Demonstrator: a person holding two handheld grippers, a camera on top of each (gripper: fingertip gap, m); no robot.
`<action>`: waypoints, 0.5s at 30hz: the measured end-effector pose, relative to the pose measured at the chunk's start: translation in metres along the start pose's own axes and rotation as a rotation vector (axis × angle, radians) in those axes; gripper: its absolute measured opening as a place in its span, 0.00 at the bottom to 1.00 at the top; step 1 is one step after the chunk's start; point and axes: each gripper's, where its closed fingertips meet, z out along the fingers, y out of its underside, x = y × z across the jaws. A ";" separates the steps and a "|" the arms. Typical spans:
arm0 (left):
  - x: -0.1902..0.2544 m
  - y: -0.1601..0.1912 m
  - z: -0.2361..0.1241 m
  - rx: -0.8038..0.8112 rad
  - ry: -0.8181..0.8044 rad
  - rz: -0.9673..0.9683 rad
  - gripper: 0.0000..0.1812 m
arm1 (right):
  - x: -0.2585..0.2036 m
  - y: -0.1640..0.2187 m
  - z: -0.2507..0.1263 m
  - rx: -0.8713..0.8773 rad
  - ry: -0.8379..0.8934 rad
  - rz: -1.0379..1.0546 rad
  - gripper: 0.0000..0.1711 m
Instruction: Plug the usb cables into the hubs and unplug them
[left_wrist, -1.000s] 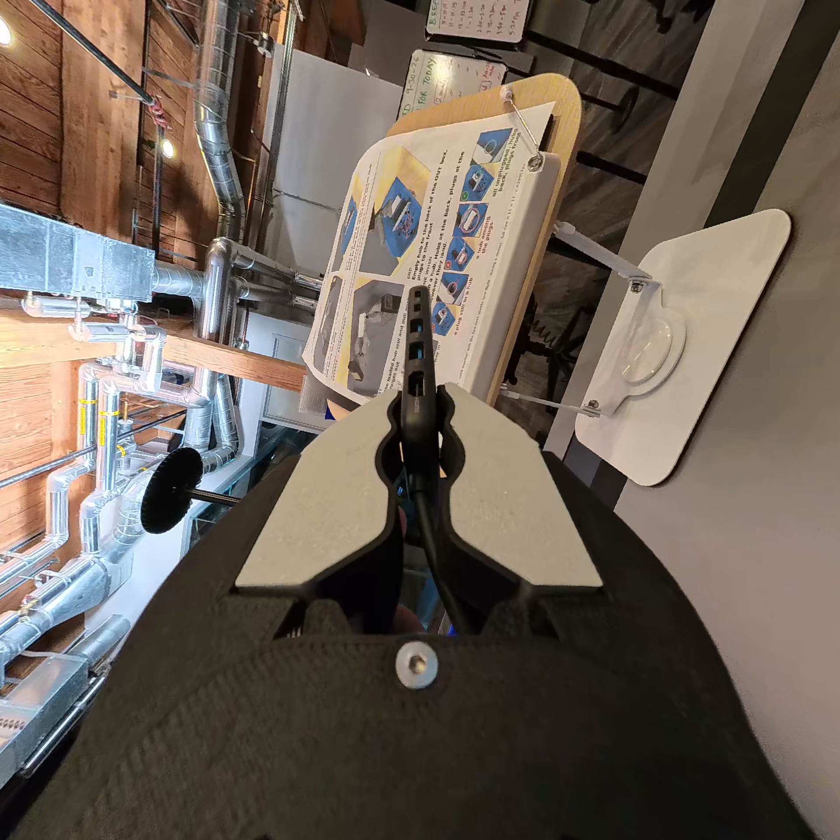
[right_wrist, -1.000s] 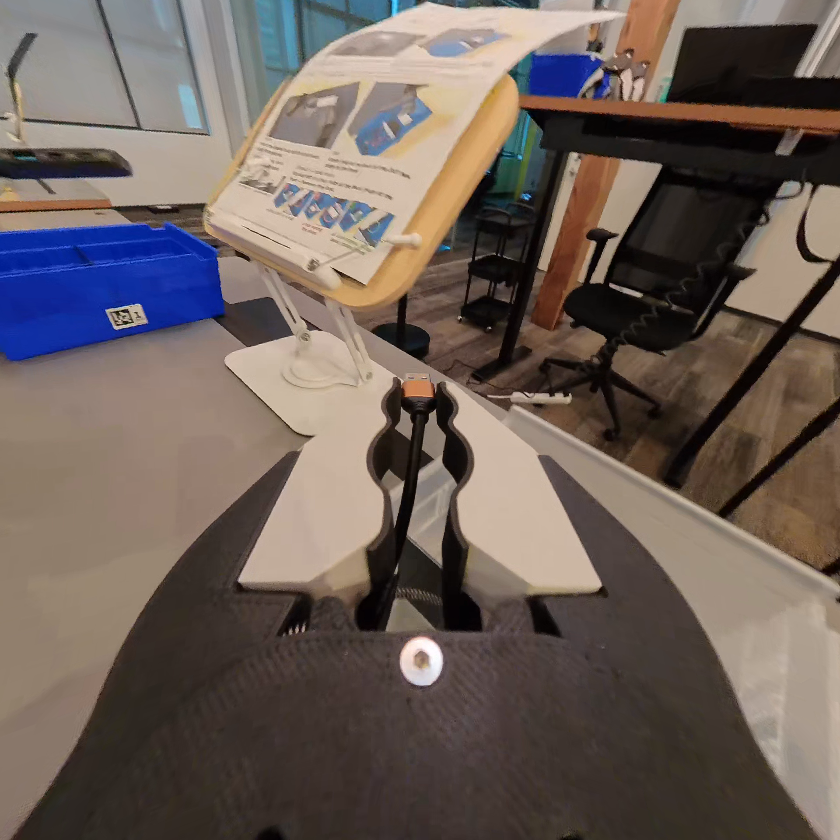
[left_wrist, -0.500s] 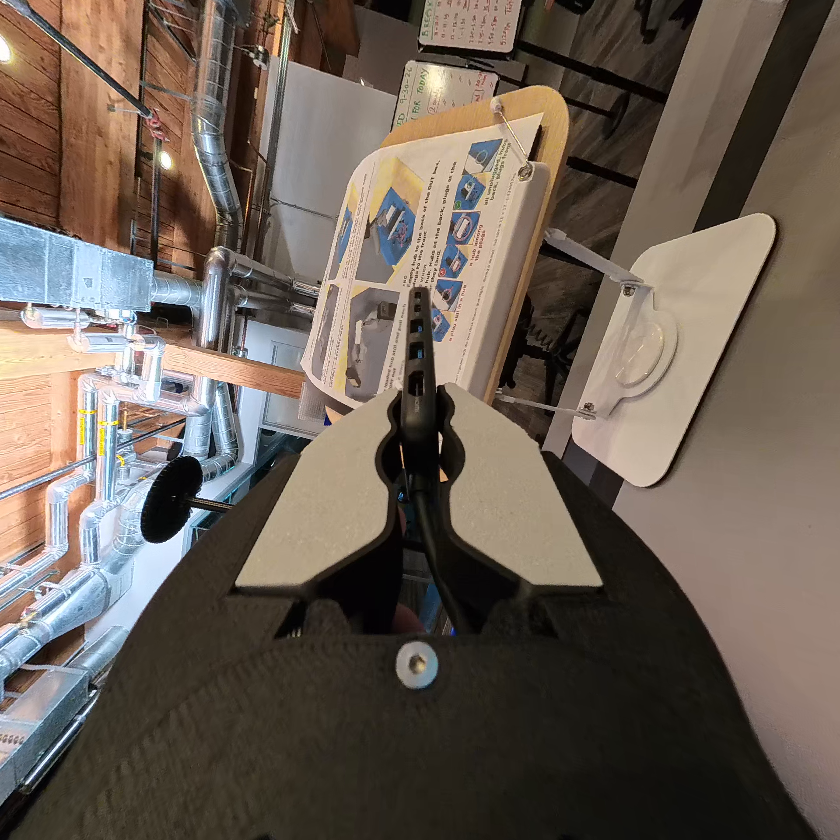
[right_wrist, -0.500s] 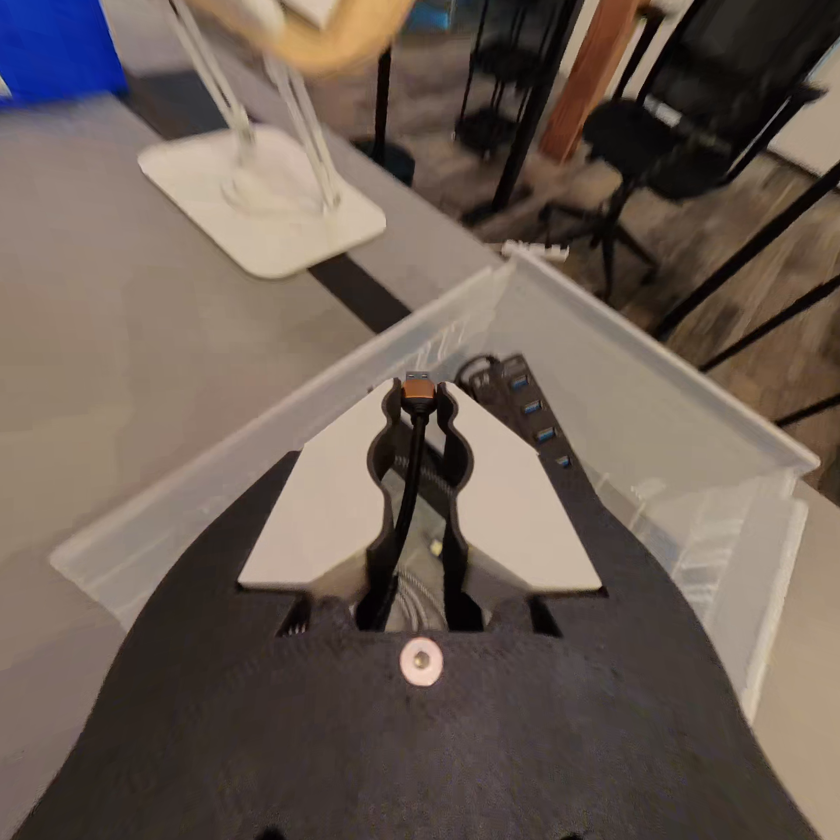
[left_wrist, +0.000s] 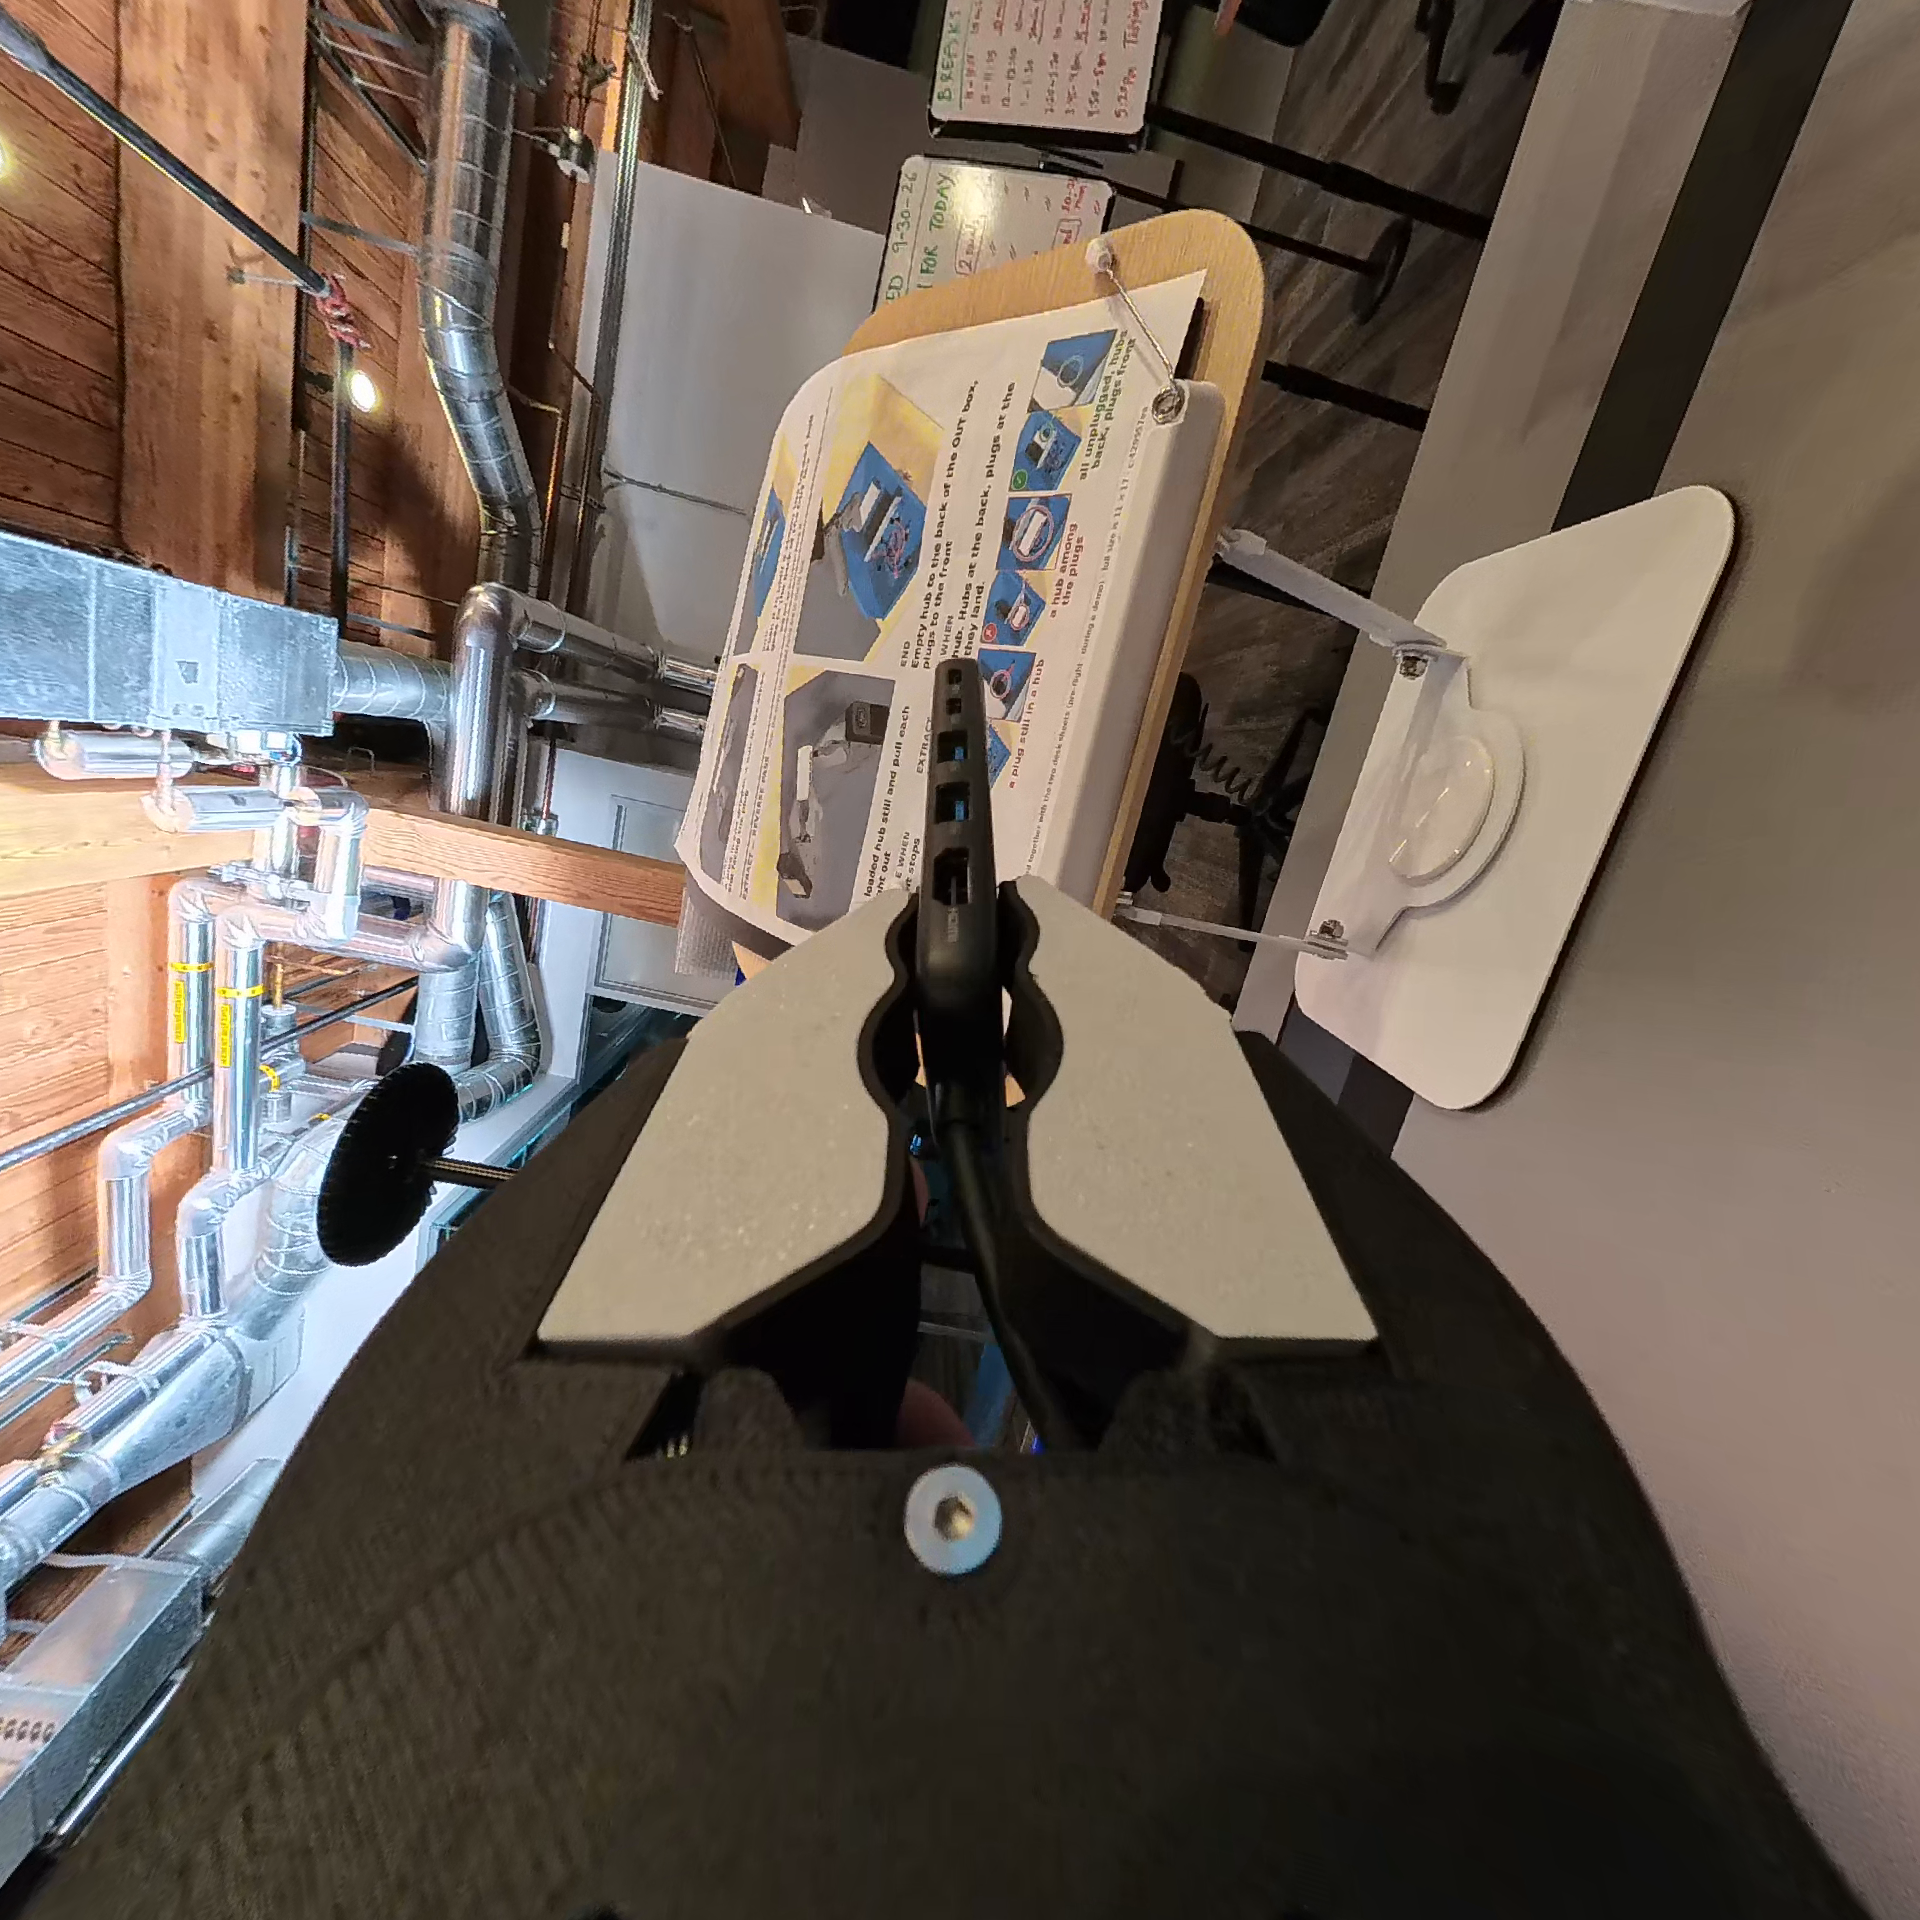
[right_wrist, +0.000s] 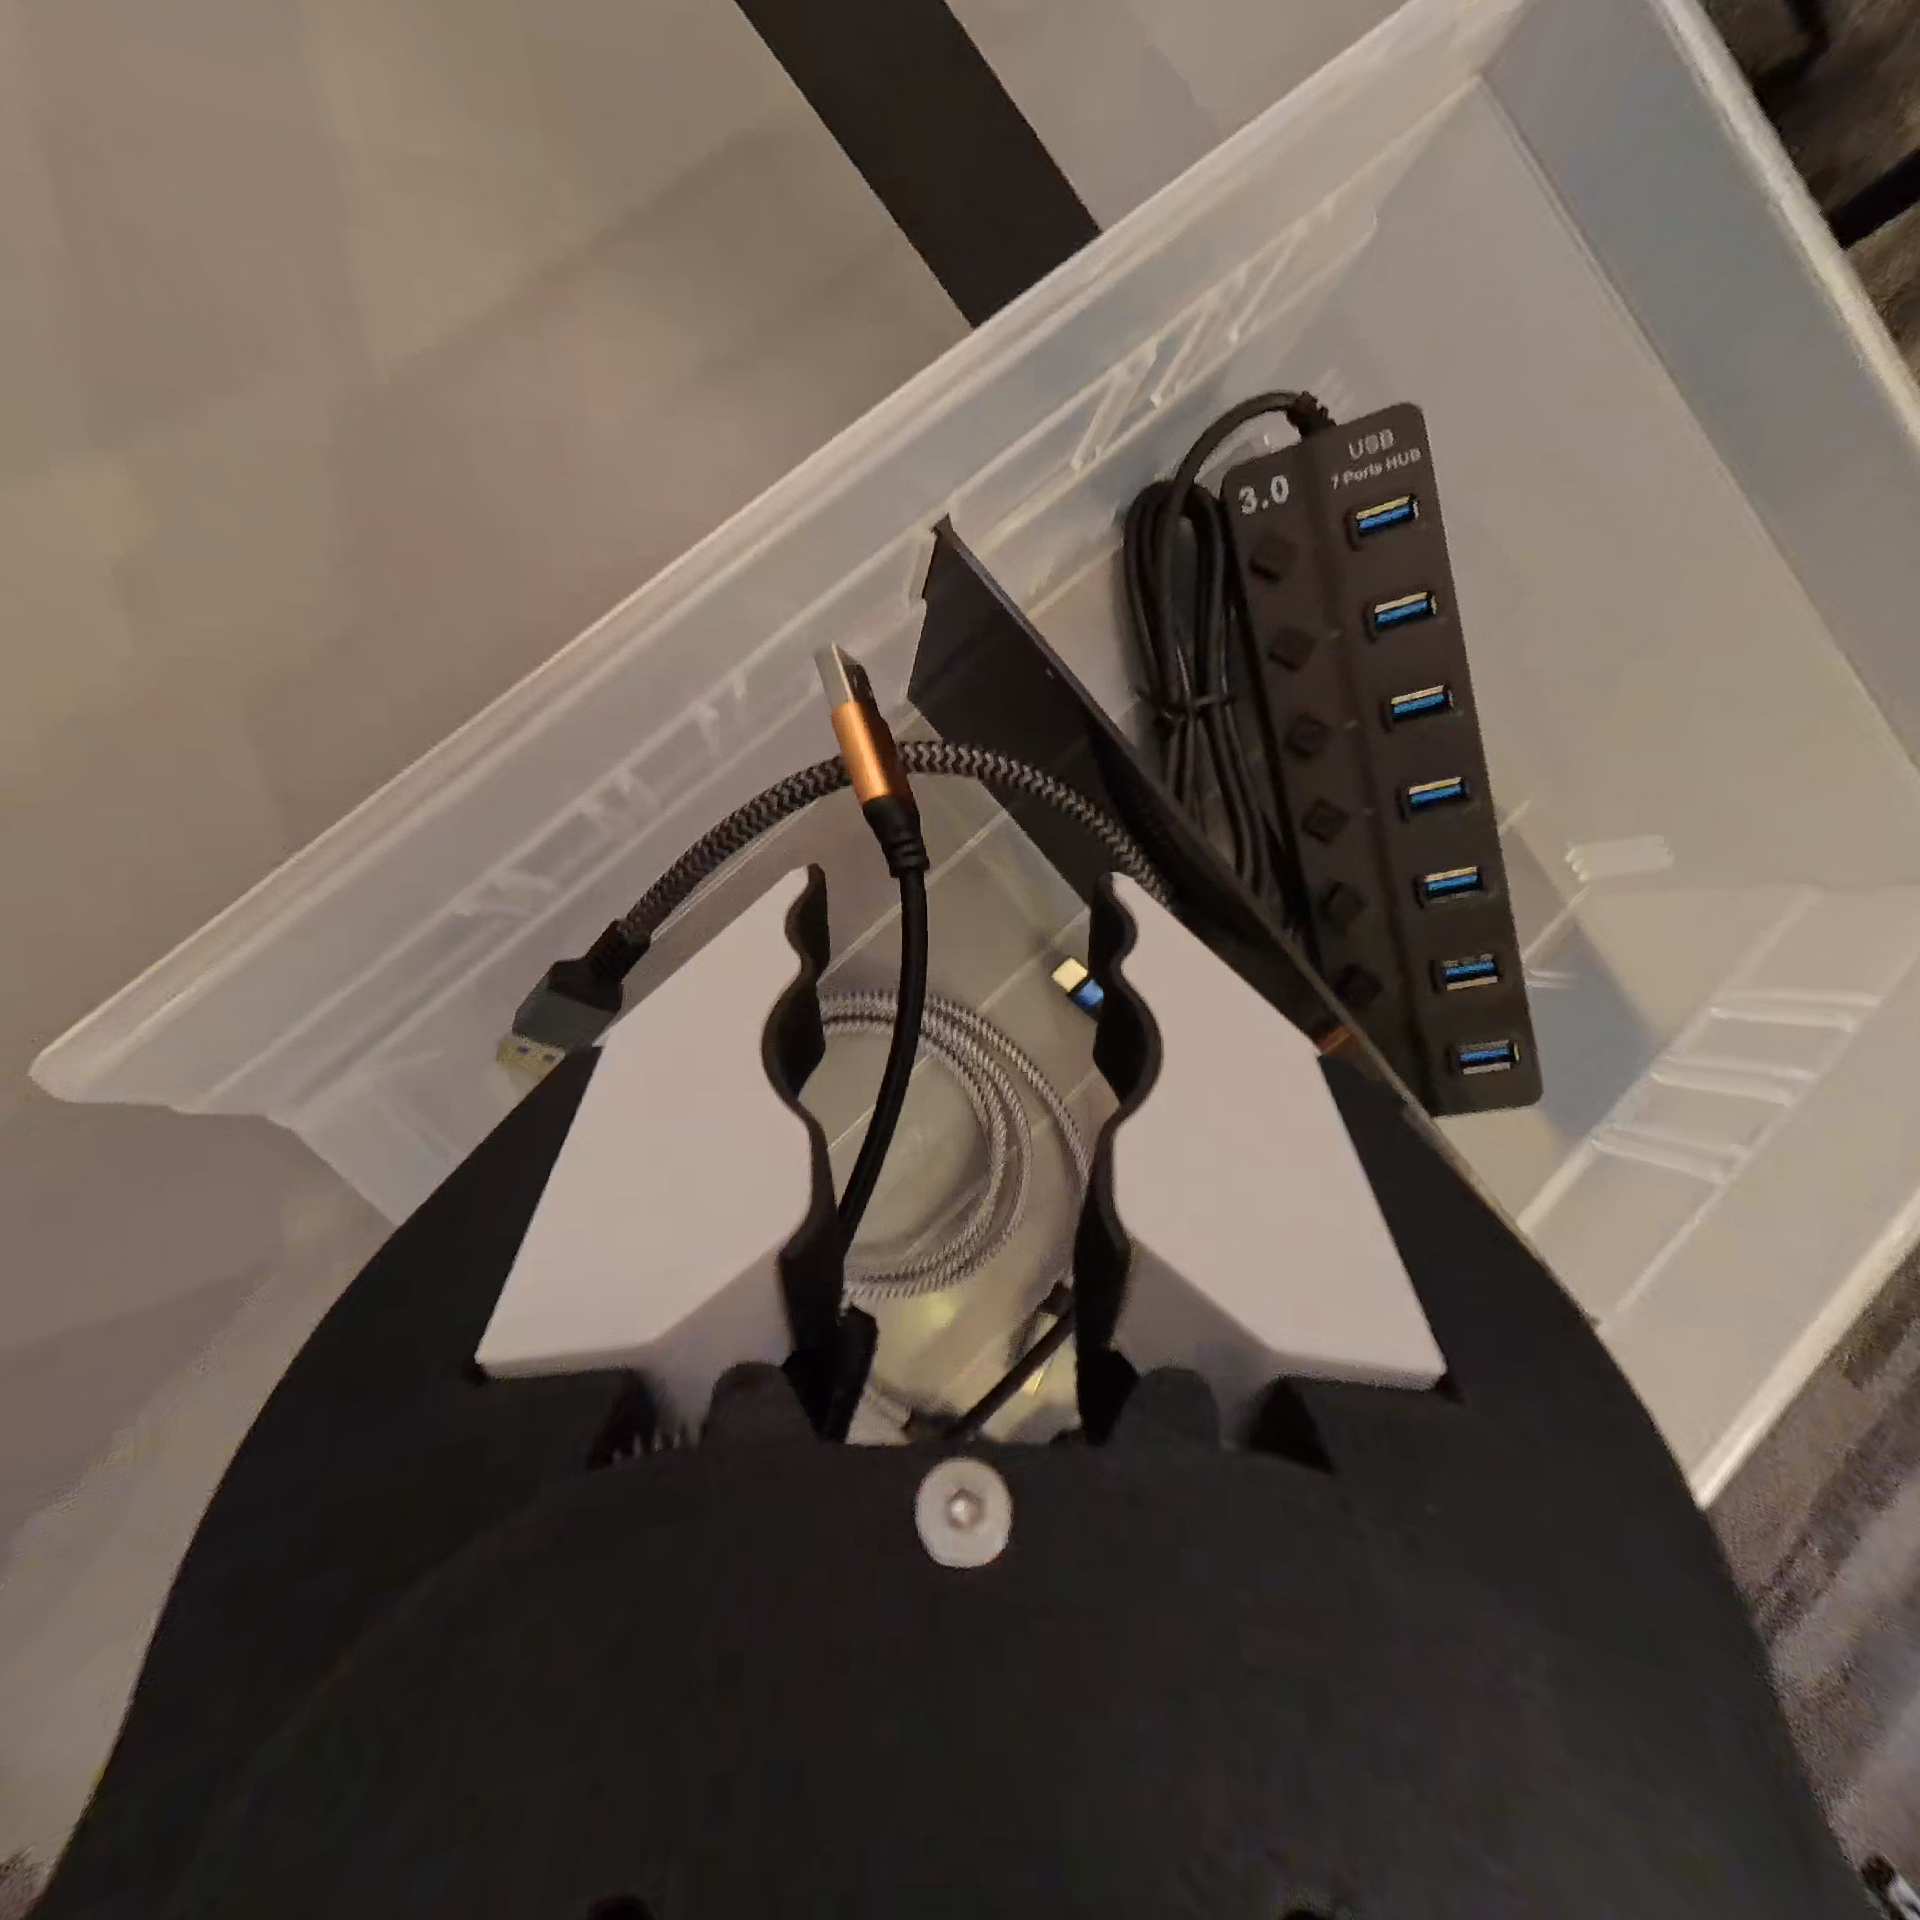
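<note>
My left gripper (left_wrist: 956, 925) pinches a black USB hub (left_wrist: 954, 810). My right gripper (right_wrist: 956, 914) hangs spread over the clear bin (right_wrist: 1714, 312), its orange-collared USB plug (right_wrist: 868, 743) loose between the jaws.

Your left gripper (left_wrist: 957, 940) and right gripper (right_wrist: 956, 914) share textured black bodies, pale grey wavy-edged fingers above a silver screw (right_wrist: 962, 1510).

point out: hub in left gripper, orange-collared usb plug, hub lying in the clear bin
held hub (left_wrist: 958, 821), left wrist view, its port edge.
orange-collared usb plug (right_wrist: 869, 750), right wrist view, the orange collar.
hub in bin (right_wrist: 1382, 748), right wrist view, its black top face.
</note>
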 end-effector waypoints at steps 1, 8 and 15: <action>0.000 0.000 0.000 0.001 0.002 0.001 0.07 | -0.002 0.002 -0.003 -0.014 -0.007 0.002 0.29; 0.000 -0.002 -0.001 0.007 0.004 -0.002 0.07 | -0.005 -0.012 -0.044 0.034 0.042 -0.017 0.33; 0.000 -0.011 -0.004 0.033 0.012 -0.007 0.07 | -0.039 -0.084 -0.101 0.235 0.134 -0.231 0.26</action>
